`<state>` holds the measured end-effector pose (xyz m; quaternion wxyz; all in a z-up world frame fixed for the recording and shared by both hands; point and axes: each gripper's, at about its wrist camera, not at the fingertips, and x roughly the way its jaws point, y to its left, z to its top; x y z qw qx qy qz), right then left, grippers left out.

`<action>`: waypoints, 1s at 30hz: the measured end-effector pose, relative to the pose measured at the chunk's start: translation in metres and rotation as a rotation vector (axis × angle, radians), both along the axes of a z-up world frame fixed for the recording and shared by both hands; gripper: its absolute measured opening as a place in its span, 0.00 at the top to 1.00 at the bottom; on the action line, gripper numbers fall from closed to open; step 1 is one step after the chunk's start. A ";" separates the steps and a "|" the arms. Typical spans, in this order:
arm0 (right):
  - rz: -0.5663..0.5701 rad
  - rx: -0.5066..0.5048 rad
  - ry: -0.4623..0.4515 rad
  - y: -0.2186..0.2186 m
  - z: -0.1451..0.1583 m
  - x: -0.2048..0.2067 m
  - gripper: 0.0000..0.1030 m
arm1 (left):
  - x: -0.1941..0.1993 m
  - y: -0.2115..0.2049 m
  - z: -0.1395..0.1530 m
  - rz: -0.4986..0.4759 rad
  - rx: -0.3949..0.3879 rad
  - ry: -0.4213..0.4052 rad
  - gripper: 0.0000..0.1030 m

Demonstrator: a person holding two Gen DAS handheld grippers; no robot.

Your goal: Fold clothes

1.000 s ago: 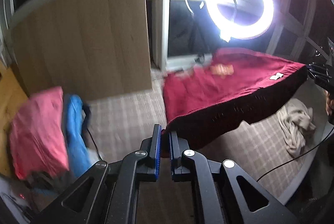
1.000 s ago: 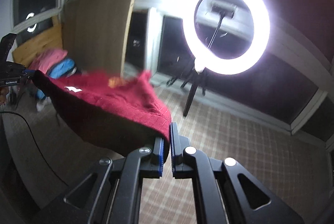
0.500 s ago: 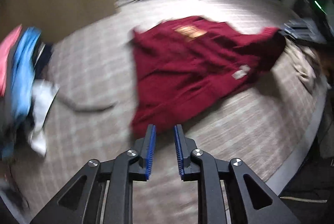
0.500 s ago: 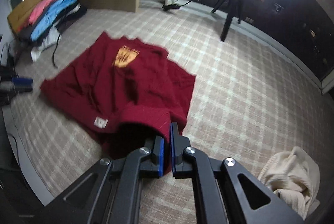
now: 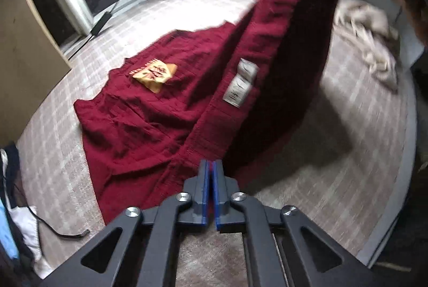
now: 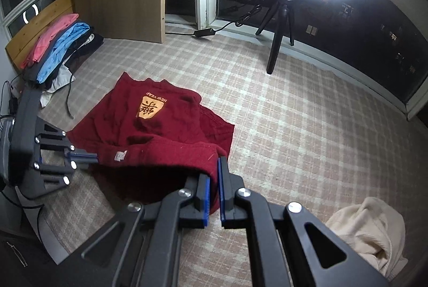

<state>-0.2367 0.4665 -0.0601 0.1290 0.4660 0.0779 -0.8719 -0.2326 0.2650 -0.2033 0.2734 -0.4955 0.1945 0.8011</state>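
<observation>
Grippers are both pinching the sweater (image 6: 149,132) hem: left gripper (image 5: 211,174) and right gripper (image 6: 214,180) are closing tight on it.

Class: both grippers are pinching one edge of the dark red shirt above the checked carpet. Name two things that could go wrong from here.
1. The right gripper pinches only a thin bit of the dark red shirt's hem, so that corner may slip free mid-fold.
2. The lower layer near the orange print already lies wrinkled; laying the lifted edge held by the left gripper over it could trap creases.
</observation>
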 end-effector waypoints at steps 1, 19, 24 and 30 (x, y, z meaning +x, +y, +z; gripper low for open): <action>-0.003 -0.004 -0.001 0.001 0.000 -0.001 0.95 | -0.004 -0.008 0.006 0.026 0.017 0.009 1.00; -0.043 -0.017 -0.008 -0.009 0.003 -0.039 0.95 | 0.017 0.004 -0.002 -0.064 -0.049 0.000 0.78; -0.047 -0.022 -0.017 -0.008 -0.002 -0.039 0.95 | -0.009 -0.015 0.002 0.033 0.014 -0.016 0.98; -0.048 -0.041 -0.062 -0.010 -0.014 -0.030 0.75 | -0.024 -0.079 0.038 0.187 0.123 0.028 0.98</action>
